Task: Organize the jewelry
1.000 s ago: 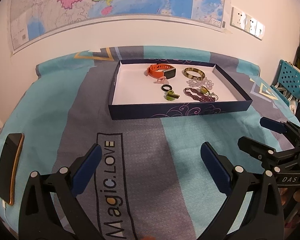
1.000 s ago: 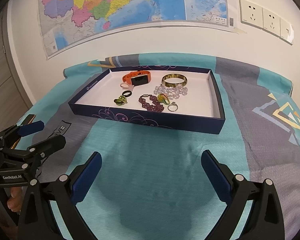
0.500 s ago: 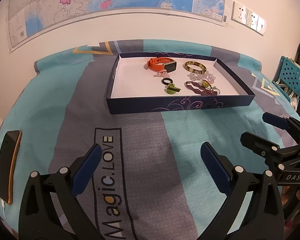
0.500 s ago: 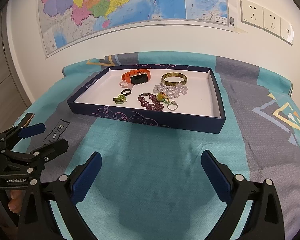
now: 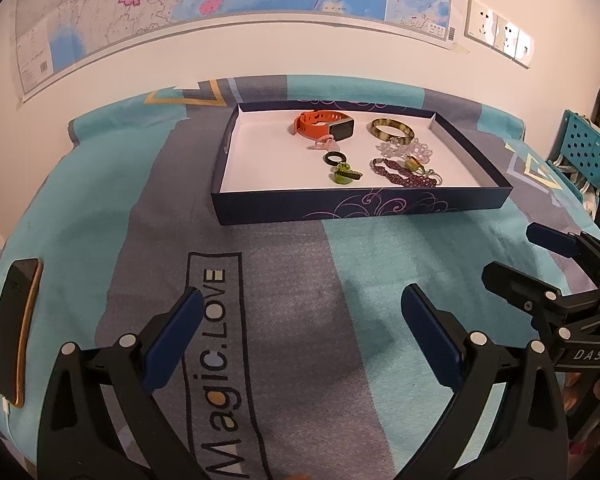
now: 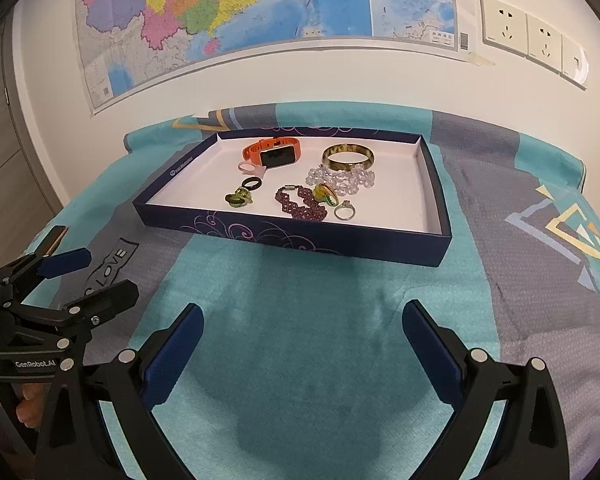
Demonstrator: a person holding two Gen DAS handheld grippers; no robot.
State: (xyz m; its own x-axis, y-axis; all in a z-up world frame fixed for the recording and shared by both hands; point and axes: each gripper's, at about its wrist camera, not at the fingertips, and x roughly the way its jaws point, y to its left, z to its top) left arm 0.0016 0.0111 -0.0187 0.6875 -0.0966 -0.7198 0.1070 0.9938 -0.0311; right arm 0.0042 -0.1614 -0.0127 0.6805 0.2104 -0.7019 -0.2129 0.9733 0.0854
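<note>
A dark blue tray (image 5: 360,208) (image 6: 292,236) lies on the bed cover and holds jewelry: an orange watch (image 5: 324,122) (image 6: 272,152), a tortoiseshell bangle (image 5: 392,130) (image 6: 348,156), a clear bead bracelet (image 6: 340,176), a purple bead bracelet (image 5: 404,170) (image 6: 300,204), a black ring (image 5: 335,158) (image 6: 252,183), a green piece (image 5: 344,174) (image 6: 238,198) and a silver ring (image 6: 344,212). My left gripper (image 5: 300,332) (image 6: 88,276) is open and empty, short of the tray. My right gripper (image 6: 302,344) (image 5: 520,256) is open and empty, also short of the tray.
A phone (image 5: 16,328) with a cable lies at the cover's left edge. A map and wall sockets (image 6: 532,36) are on the wall behind. A teal chair (image 5: 584,152) stands at the right.
Both grippers have risen slightly and tilted, so the tray sits lower and nearer in both views. Both stay open. The jewelry has not moved.
</note>
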